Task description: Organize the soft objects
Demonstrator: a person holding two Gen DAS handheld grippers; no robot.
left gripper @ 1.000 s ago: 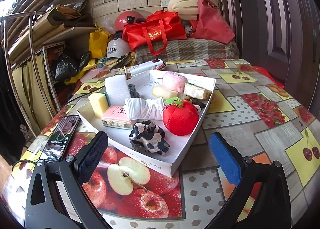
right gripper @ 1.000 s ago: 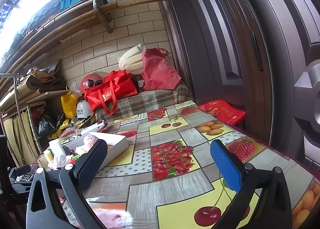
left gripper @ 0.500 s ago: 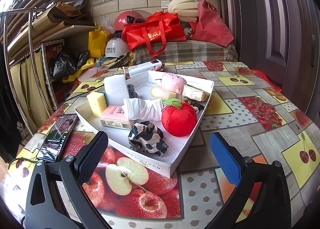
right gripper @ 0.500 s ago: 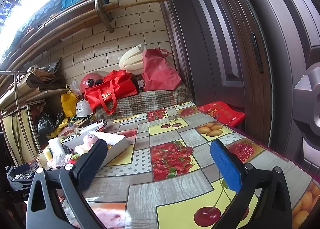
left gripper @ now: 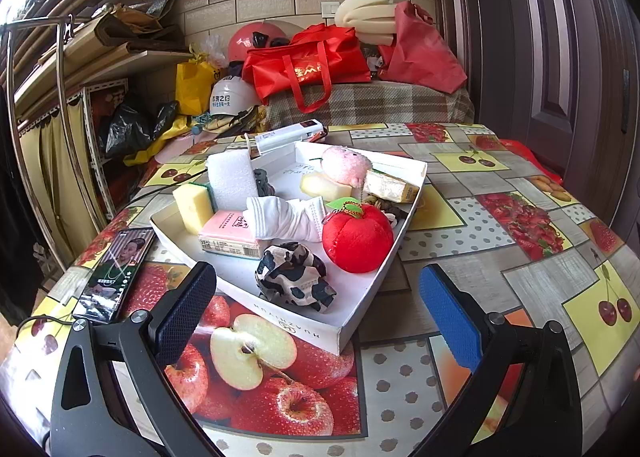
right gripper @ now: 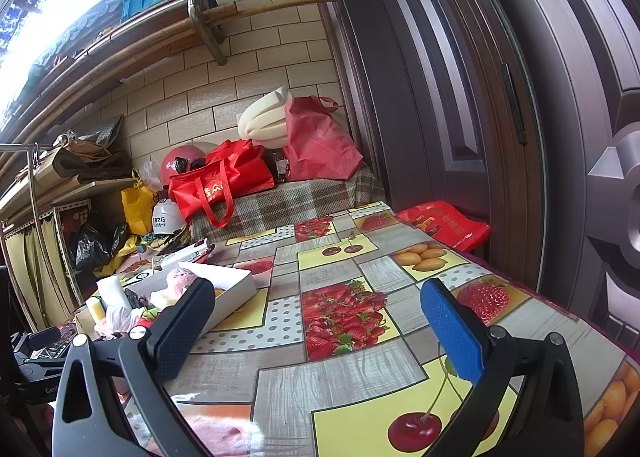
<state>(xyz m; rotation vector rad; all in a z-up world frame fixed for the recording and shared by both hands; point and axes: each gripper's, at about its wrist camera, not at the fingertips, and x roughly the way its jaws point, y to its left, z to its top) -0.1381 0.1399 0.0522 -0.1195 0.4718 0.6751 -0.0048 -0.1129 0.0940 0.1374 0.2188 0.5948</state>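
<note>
Soft objects are gathered in a white tray (left gripper: 362, 321) on the fruit-patterned surface (left gripper: 460, 233): a red plush apple (left gripper: 357, 237) at the tray's right wall, a camouflage cloth (left gripper: 294, 277) just left of it, a white sock (left gripper: 286, 217) behind. The left gripper (left gripper: 316, 311) is spread before the tray, holding nothing. The right gripper (right gripper: 318, 331) is spread over bare surface right of the tray.

Both wrist views low, sharing white tray (left gripper: 360, 321).
</note>
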